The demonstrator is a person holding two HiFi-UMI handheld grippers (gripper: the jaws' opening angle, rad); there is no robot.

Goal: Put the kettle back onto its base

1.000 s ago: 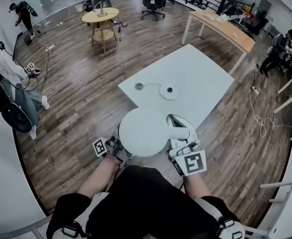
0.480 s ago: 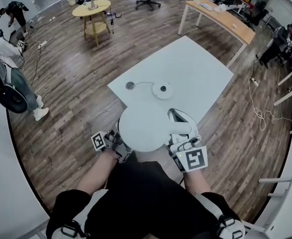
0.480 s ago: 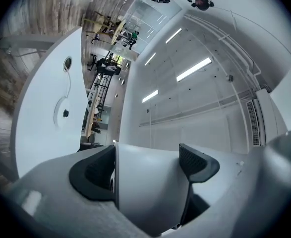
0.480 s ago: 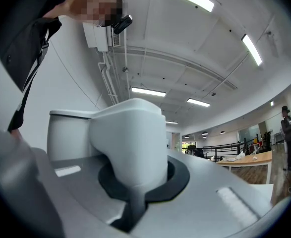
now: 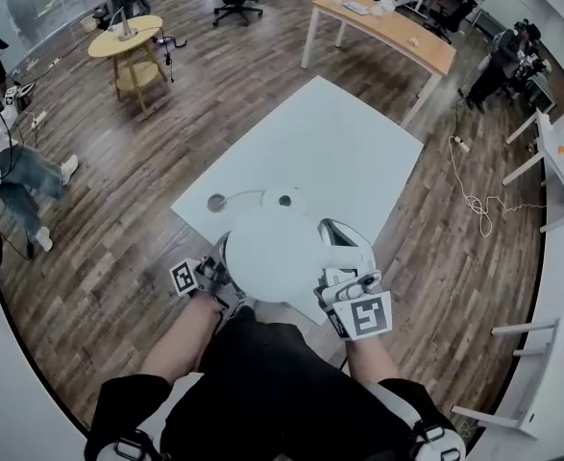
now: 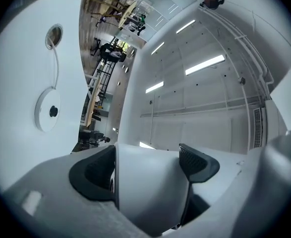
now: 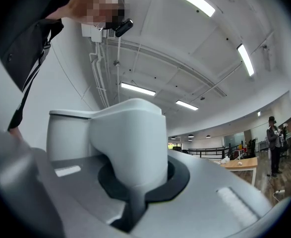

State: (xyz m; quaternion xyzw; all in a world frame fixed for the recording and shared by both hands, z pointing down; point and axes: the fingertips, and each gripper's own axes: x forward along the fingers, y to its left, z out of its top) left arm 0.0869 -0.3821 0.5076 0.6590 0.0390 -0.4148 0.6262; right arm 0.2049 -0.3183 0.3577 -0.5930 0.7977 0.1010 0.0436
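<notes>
The white kettle (image 5: 272, 253) hangs over the near corner of the white table (image 5: 339, 142), seen from above with its round lid toward me. My right gripper (image 5: 345, 277) is shut on the kettle's handle (image 7: 130, 143). My left gripper (image 5: 222, 275) is shut on the kettle's left side, and a white part of the kettle (image 6: 147, 182) sits between its black pads (image 6: 197, 162). The round white base (image 5: 283, 200) lies on the table just beyond the kettle. Its cord runs to a round hole (image 5: 216, 203) in the tabletop. The left gripper view also has the base (image 6: 48, 112).
A wooden floor surrounds the table. A round yellow side table (image 5: 126, 36) stands far left, a long wooden desk (image 5: 382, 27) behind. A person (image 5: 8, 161) stands at the left. A white cable (image 5: 474, 200) lies on the floor to the right.
Both grippers have carried the kettle toward the table. The base, well ahead of the kettle before, now lies right at its far edge.
</notes>
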